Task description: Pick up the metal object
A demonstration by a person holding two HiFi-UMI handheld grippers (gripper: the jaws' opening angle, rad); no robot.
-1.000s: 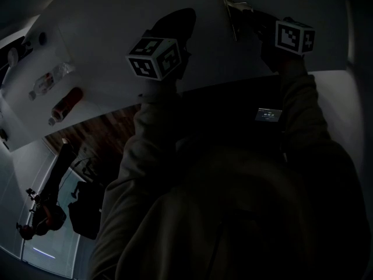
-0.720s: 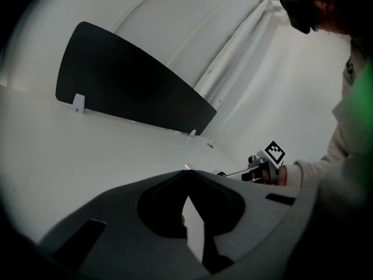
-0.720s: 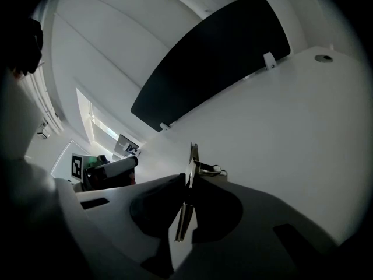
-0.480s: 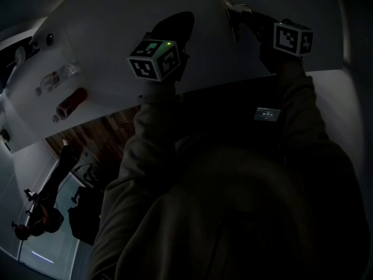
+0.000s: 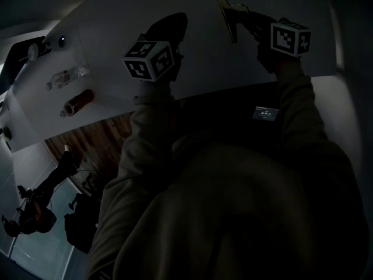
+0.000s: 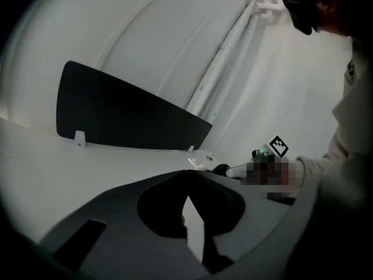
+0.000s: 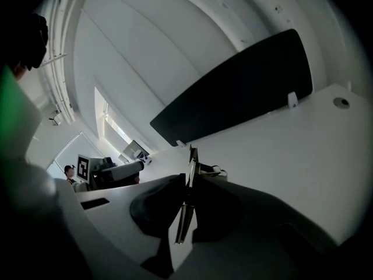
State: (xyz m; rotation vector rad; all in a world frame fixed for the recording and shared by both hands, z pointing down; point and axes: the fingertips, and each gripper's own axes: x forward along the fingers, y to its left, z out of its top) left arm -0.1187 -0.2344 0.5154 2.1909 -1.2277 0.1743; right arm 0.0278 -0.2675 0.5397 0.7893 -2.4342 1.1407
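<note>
Over the white table (image 5: 204, 63) the left gripper (image 6: 186, 198), closed on nothing, and the right gripper (image 7: 185, 200) have both risen a little, each pointing slightly downward, and the right one's nearly closed jaws pinch the thin metal object (image 5: 226, 10) clear of the surface, so the pickup looks done.

Office: white desk (image 5: 204, 57), dark divider panel (image 6: 128, 118)

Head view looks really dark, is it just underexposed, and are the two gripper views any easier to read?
Head view: badly underexposed, the person's torso nearly black, the table only dim grey. Left gripper view: brighter, fisheye-bent, black corners. Right gripper view: same distortion and dark rim, yet the metal object in the right tool reads fairly sharp.
</note>
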